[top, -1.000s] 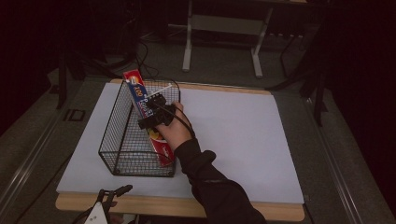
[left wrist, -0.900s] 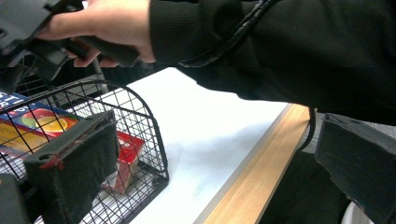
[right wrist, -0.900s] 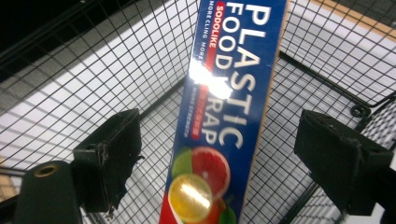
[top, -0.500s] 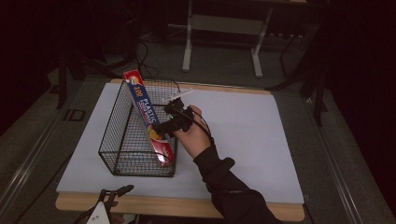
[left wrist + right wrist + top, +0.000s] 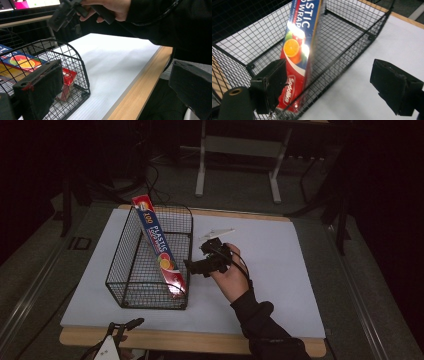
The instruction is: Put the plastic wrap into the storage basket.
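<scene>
A long plastic wrap box point(image 5: 160, 251), blue on top with a red end, leans slantwise inside a black wire basket point(image 5: 123, 265) on the left of the white board. Its red end rests in the near right corner. My right gripper point(image 5: 196, 265) hovers open just right of the basket, outside the wire. In the right gripper view the box point(image 5: 299, 50) stands behind the mesh point(image 5: 352, 37), and the right gripper point(image 5: 333, 87) has wide jaws with nothing between them. My left gripper point(image 5: 122, 326) sits low at the table's front edge; the left gripper point(image 5: 115, 92) is open and empty, beside the basket point(image 5: 75, 53).
The white board point(image 5: 280, 260) covers most of the table, with a wooden strip point(image 5: 200, 341) along the front. A metal stand point(image 5: 237, 165) rises behind the table. The hand with the right gripper point(image 5: 62, 15) hangs above the board in the left gripper view.
My right gripper has let go of the box and drawn back to the right, out past the basket's wall. The box stays leaning in the basket. The left gripper has not moved.
</scene>
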`<state>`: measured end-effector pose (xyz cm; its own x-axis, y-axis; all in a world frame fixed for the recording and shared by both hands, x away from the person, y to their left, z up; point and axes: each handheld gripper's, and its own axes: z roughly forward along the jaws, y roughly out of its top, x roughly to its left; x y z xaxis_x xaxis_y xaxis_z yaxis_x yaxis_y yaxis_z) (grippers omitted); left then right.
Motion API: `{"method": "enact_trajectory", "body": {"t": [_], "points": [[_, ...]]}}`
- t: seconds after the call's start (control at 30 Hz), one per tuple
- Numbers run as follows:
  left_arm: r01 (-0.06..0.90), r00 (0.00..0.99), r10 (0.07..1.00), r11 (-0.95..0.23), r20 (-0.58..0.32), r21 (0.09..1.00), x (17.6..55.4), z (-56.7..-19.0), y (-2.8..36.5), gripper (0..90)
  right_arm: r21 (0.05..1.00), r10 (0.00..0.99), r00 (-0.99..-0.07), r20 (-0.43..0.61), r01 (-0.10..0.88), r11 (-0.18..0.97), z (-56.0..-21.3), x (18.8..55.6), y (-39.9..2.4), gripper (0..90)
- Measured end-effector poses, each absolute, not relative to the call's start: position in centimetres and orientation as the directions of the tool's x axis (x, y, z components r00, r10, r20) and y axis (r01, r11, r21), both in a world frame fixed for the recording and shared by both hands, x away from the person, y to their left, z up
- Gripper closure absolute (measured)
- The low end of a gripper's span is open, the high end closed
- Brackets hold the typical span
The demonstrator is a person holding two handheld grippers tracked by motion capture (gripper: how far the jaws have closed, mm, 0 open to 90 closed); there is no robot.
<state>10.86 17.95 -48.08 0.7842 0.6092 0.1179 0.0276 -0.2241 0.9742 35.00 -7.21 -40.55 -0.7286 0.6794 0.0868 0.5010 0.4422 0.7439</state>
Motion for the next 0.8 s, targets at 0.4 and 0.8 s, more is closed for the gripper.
{"method": "enact_trajectory", "body": {"t": [0.4,0.8], "points": [[0.030,0.784,0.609,-0.227,0.118,0.974,10.9,-48.1,17.9,0.2,0.753,0.694,-0.717,0.071,0.495,0.434,-42.4,33.4,-10.2,14.1],[0.032,0.785,0.608,-0.229,0.118,0.973,10.9,-48.1,17.8,0.2,0.735,0.718,-0.692,0.076,0.526,0.428,-45.0,32.4,-14.1,14.0]]}}
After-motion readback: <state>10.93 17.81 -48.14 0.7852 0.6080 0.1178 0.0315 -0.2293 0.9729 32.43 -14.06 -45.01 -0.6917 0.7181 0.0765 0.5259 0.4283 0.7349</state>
